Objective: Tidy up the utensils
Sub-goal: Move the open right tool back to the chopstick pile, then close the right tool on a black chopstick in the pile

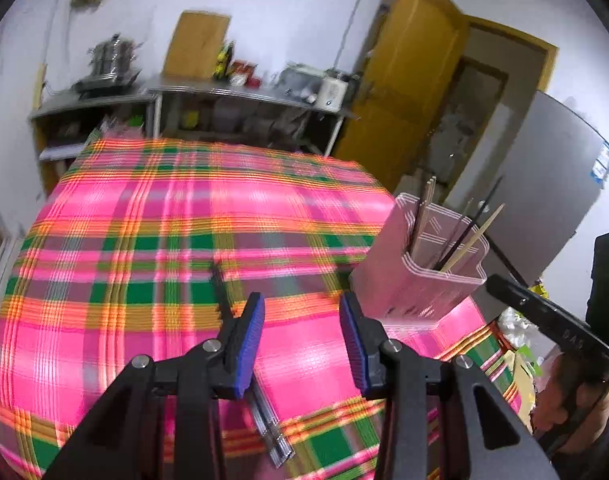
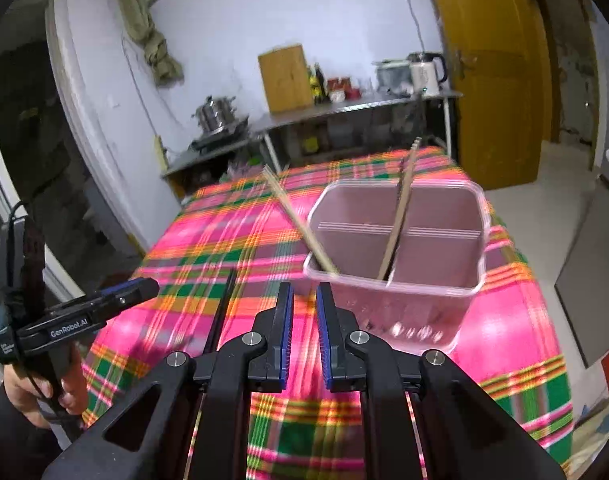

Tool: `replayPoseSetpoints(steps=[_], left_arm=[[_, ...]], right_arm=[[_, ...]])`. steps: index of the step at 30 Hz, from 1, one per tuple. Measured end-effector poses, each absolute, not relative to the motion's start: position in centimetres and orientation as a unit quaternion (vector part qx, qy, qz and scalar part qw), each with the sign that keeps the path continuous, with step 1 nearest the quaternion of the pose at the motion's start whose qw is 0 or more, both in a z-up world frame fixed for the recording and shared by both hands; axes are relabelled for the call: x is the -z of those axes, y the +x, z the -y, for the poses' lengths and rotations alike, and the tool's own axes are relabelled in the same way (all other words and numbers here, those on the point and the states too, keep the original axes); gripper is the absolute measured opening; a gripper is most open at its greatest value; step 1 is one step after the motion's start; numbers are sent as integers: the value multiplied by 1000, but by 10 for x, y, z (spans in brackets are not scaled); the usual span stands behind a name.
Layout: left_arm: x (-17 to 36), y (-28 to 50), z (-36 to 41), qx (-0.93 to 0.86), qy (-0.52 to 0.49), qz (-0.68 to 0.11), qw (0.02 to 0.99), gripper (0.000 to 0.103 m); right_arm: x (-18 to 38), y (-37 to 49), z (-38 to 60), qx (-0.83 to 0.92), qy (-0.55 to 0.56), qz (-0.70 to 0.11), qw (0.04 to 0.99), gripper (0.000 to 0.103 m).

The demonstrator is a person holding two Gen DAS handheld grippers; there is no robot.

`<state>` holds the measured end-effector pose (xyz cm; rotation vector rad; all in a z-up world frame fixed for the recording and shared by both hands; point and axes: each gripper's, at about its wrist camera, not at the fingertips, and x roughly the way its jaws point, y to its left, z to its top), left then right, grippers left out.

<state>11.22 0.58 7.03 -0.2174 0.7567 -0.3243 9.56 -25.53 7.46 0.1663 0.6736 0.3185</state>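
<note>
A pink plastic utensil holder [image 1: 416, 280] [image 2: 400, 264] with a divider stands on the plaid-covered table [image 1: 144, 240] [image 2: 224, 240]. Several chopsticks [image 1: 460, 236] [image 2: 400, 208] lean inside it. A dark pair of chopsticks [image 1: 220, 292] [image 2: 220, 312] with metal ends lies flat on the cloth. My left gripper [image 1: 302, 336] is open, hovering over that pair, with the holder just to its right. My right gripper [image 2: 304, 328] is open by a narrow gap and empty, just in front of the holder. The left gripper also shows in the right wrist view [image 2: 132, 288].
Metal shelves [image 1: 224, 96] [image 2: 344, 108] with a pot, a cutting board, bottles and a kettle stand behind the table. A yellow door [image 1: 408, 80] [image 2: 488, 60] is at the right. A grey fridge [image 1: 544, 184] stands beyond the holder.
</note>
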Motion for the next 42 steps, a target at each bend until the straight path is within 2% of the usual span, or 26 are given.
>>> replayPoseSetpoints(steps=[9,25,31,36,42], left_arm=[[-14,102,-27,112,-115,-417,895,40],[35,144,-7,90,-97,-460,878,40],[37,143,-14,76,-83,-453,884,31],[40,137,-35,57,-94,-450,886,16],[41,132,-51,34,-95,-446,889,16]], right_arm=[[-38,93,214,-190,52,-374,906,12],[-8,108,192,-202,41,-418,885,12],[-2,115,185,-206,37,-425,881,12],[7,123,170,-217,34,-433,875,12],[22,141,139,-237,25,-446,863,12]])
